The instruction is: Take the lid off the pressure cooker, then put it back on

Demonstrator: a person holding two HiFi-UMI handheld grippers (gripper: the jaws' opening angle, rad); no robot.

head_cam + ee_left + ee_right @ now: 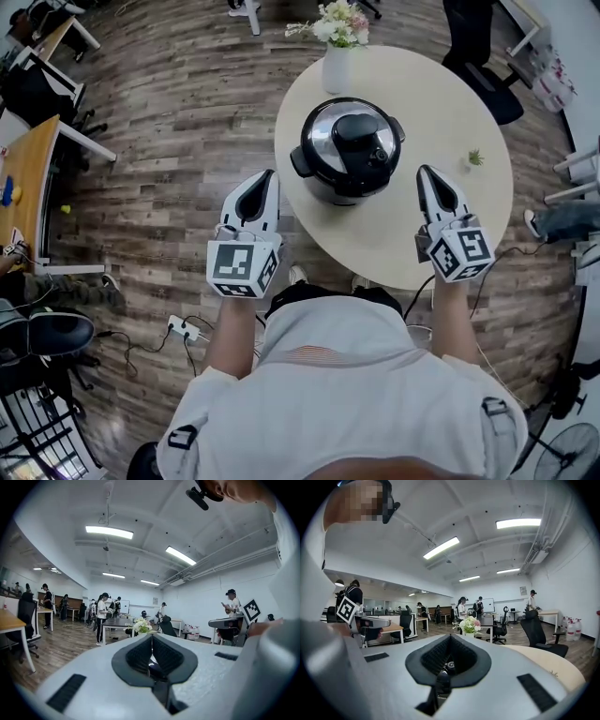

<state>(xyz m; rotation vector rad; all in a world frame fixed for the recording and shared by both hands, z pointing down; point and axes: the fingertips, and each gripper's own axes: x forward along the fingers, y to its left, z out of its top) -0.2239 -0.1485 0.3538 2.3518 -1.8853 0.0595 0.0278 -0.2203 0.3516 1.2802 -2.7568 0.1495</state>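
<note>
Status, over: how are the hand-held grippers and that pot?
Left hand-held gripper and right hand-held gripper shut, empty. Round black-and-silver pressure cooker untouched, lid on. White flower vase behind, not blocking.

Black-and-steel pressure cooker (349, 150), lid (352, 142) on, upright on table (441, 103)

1. Floor (187, 112): grey-brown wood planks, with a power strip (183, 328) and cables lying on it.
2. Round table (469, 103), pale top; vase of flowers (337, 42) at the far edge, small plant (475, 157) near the right edge.
3. Wooden-top desk (23, 178) with white legs at left; black office chair (483, 56) beyond the table.
4. White ceiling (140, 508), long strip lights (109, 531) on.
5. White walls (201, 602); whiteboard (488, 604) far back.
6. People (101, 616) stand among distant desks; water jugs (571, 629) by the right wall.
</note>
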